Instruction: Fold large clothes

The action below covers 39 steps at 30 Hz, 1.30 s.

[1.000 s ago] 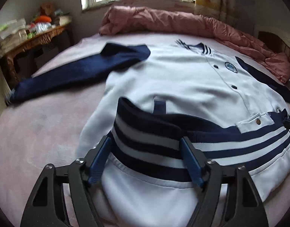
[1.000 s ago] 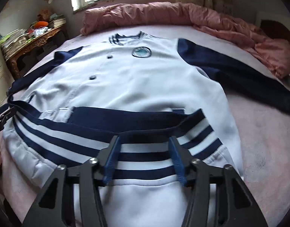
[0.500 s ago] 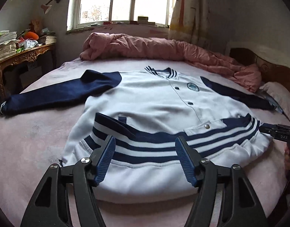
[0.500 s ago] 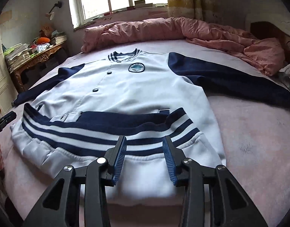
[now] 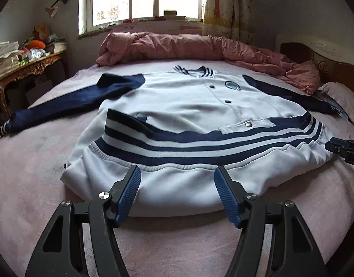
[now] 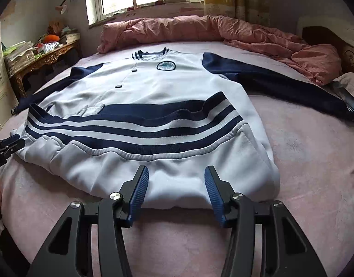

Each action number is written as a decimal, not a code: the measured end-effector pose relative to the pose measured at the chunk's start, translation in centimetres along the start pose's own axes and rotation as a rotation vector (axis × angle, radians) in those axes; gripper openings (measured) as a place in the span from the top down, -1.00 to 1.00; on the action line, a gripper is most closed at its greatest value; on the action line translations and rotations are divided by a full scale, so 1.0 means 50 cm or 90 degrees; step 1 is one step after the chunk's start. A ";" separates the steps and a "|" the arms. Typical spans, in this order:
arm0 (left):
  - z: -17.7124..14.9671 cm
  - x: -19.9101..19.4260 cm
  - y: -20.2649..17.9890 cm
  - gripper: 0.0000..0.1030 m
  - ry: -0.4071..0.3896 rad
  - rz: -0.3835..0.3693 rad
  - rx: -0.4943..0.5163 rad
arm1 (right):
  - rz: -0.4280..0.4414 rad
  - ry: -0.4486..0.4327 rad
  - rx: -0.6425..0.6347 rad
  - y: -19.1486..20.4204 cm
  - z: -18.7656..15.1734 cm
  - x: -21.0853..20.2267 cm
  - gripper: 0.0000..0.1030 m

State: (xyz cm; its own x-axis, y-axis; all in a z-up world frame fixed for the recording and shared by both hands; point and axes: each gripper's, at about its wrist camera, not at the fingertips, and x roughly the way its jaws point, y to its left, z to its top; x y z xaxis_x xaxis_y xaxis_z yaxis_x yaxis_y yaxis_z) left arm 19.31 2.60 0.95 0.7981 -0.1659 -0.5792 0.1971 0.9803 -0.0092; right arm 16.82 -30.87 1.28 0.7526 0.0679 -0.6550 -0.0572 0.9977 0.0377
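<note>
Left gripper (image 5: 178,173) low centre of frame, jaws spread, empty. Right gripper (image 6: 175,173) likewise, jaws apart.

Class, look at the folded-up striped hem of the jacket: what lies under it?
The striped hem lies on the white jacket front, next to a pocket snap. The front beneath it is covered, so any lower buttons cannot be seen.

— What do the tools look like?
— The left gripper (image 5: 177,192) has a black frame with triangular cut-outs, round silver screws at the joints, and ribbed blue pads (image 5: 130,195) on its fingers.
— And the other?
— The right gripper (image 6: 175,190) is the same build: black arms, silver screws, ribbed blue pads (image 6: 212,192). Seen from the left wrist camera, its black tip bears white lettering, beside a sliver of bare skin at the picture's edge.
</note>
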 end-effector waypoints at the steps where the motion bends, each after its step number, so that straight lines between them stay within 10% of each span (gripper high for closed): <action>1: 0.002 -0.007 -0.009 -0.27 -0.014 0.003 0.014 | -0.002 -0.015 -0.008 0.008 0.004 -0.010 -0.10; 6: 0.002 0.024 -0.030 -0.28 0.006 0.056 0.037 | -0.036 0.008 0.002 0.053 0.043 -0.004 -0.57; 12: 0.005 0.030 0.003 -0.29 0.015 0.029 -0.010 | -0.022 0.091 -0.006 0.102 0.173 0.066 -0.57; 24: 0.003 0.028 0.000 -0.41 0.014 0.031 -0.010 | -0.049 0.052 -0.022 0.186 0.320 0.072 -0.57; 31: 0.003 -0.008 -0.028 -0.55 -0.027 0.015 0.052 | -0.052 0.006 -0.029 0.145 0.282 -0.012 -0.61; 39: -0.038 -0.022 -0.078 -0.87 0.034 -0.006 0.207 | 0.021 0.038 -0.148 0.125 0.041 -0.073 -0.70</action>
State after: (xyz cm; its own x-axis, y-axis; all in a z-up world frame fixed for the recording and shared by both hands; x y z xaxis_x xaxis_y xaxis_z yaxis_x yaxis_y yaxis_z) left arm 16.57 -0.84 0.08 0.7660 -0.1608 -0.6223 0.3828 0.8920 0.2406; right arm 15.07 -24.86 5.43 0.7081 0.0932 -0.6999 -0.2360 0.9655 -0.1102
